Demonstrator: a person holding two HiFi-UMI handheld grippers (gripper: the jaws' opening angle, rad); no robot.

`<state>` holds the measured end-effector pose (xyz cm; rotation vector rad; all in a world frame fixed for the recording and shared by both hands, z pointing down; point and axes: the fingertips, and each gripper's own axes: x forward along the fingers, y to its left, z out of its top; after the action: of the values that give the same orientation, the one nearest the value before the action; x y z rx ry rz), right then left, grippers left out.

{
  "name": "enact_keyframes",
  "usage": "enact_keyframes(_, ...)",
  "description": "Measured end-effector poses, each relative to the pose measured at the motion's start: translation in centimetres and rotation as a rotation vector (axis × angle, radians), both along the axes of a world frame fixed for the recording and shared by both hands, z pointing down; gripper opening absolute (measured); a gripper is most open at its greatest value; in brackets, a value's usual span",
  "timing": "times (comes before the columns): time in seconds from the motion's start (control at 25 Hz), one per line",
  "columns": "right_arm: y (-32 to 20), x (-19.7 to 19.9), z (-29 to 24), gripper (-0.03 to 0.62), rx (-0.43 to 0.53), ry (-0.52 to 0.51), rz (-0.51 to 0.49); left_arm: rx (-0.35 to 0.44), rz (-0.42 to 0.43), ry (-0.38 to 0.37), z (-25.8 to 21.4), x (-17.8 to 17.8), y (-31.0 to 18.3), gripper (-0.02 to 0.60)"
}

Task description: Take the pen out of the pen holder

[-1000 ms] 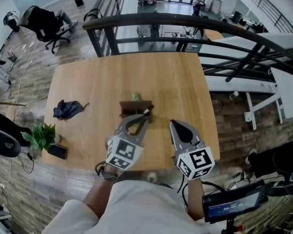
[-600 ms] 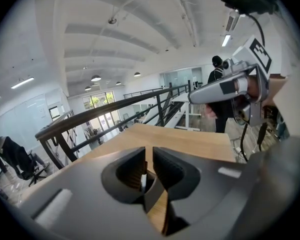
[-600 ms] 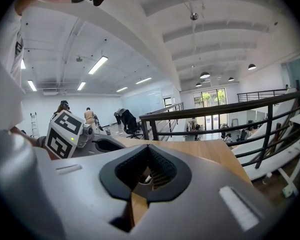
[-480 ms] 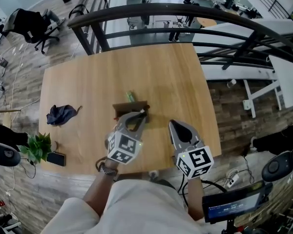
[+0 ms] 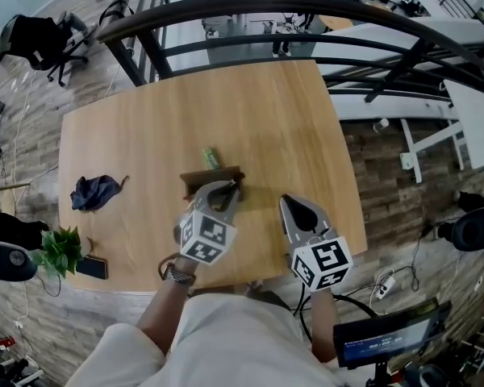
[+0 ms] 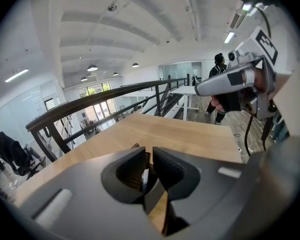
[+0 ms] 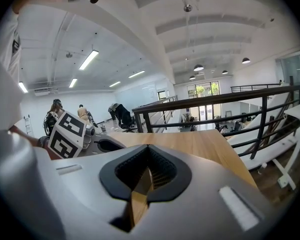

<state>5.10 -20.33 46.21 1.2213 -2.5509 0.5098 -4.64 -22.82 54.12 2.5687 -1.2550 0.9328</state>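
Note:
A brown wooden pen holder (image 5: 212, 176) stands near the middle of the wooden table (image 5: 290, 119). My left gripper (image 5: 235, 188) is at the holder's right end. In the left gripper view the left gripper (image 6: 148, 151) has its jaws almost together, pinching a thin white pen (image 6: 145, 174). A corner of the holder (image 6: 136, 147) shows just beyond the tips. My right gripper (image 5: 284, 202) hovers to the right of the holder, apart from it. Seen in its own view, the right gripper (image 7: 147, 146) is shut with nothing between its jaws.
A small green object (image 5: 210, 158) lies just behind the holder. A dark blue cloth (image 5: 93, 192) lies at the table's left, with a potted plant (image 5: 60, 248) and a phone (image 5: 92, 267) at the near left corner. A black railing (image 5: 306, 6) runs beyond the far edge.
The head view has shifted, so the table sits a little differently in the picture. Both grippers keep their places relative to the pen holder.

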Motion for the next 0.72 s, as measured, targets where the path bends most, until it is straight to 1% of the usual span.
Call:
enact_keyframes(0.32, -0.4, 0.0, 1.2, 0.002, -0.032, 0.008, 0.018, -0.033, 0.001, -0.017, 1.5, -0.5, -0.8, 0.046)
enact_keyframes(0.56, -0.8, -0.2, 1.6, 0.002, -0.048, 0.015, 0.014, -0.039, 0.027, -0.006, 1.8, 0.1, -1.1, 0.046)
enact_keyframes(0.72, -0.9, -0.1, 2.0, 0.003, -0.063, 0.015, 0.017, -0.048, 0.027, -0.014, 2.2, 0.2, -1.3, 0.048)
